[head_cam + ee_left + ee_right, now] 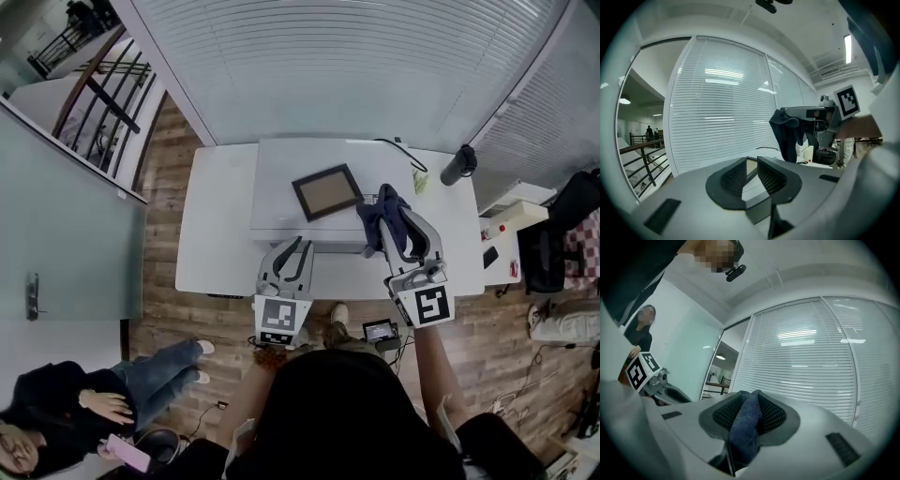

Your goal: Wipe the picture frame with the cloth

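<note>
The picture frame (326, 191), dark-edged with a brown middle, lies flat on a raised white box (281, 169) on the white table (216, 244). My left gripper (301, 245) is at the box's front edge, just short of the frame. Its jaws stand a narrow slit apart with nothing between them, and in the left gripper view (751, 162) the frame shows through the slit. My right gripper (384, 221) is to the right of the frame, shut on a dark blue cloth (379, 210). The cloth (746, 423) is bunched between the pads and hangs down from them (790, 136).
A black cylinder (458, 165), a cable (401, 146) and a small pale thing (419, 182) are on the table's far right. White blinds close off the far side. A person (66, 412) sits on the floor at lower left. A railing (103, 94) is at the far left.
</note>
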The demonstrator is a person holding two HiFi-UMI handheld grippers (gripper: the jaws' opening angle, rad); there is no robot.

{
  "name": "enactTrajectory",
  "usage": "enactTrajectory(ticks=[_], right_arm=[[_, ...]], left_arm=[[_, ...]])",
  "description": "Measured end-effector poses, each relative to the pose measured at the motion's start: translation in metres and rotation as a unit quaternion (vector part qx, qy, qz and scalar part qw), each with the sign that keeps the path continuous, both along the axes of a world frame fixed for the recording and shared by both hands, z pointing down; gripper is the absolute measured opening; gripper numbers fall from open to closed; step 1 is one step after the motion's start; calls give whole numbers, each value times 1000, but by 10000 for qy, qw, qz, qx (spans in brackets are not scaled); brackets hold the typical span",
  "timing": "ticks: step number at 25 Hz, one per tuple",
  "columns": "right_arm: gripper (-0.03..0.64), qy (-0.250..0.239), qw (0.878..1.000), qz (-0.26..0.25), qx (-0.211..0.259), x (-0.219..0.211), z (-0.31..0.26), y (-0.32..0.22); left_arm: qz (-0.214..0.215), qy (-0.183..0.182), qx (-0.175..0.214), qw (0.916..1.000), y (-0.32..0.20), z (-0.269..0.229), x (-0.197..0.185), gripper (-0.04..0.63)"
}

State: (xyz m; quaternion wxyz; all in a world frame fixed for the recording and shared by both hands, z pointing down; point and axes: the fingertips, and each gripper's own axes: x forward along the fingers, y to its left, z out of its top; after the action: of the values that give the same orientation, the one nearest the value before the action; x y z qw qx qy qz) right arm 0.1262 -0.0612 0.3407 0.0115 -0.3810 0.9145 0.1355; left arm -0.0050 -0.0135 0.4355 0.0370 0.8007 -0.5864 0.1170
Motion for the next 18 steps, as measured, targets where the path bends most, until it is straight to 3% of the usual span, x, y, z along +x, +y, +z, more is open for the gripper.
enactTrajectory(ticks=[2,11,18], right_arm=[[83,79,9997,-174,-125,1,8,-16],[83,763,9912,-1010,-394,-13,54,-81],[92,1067,9836,-1307,-640,-43,65,-120]], left_arm=[[-89,-91,-161,9998,-10,11,5,109],[-513,-545,-717,9946,-44,48,1,178],[-336,-783,-1199,9891,-70,75,-17,219]])
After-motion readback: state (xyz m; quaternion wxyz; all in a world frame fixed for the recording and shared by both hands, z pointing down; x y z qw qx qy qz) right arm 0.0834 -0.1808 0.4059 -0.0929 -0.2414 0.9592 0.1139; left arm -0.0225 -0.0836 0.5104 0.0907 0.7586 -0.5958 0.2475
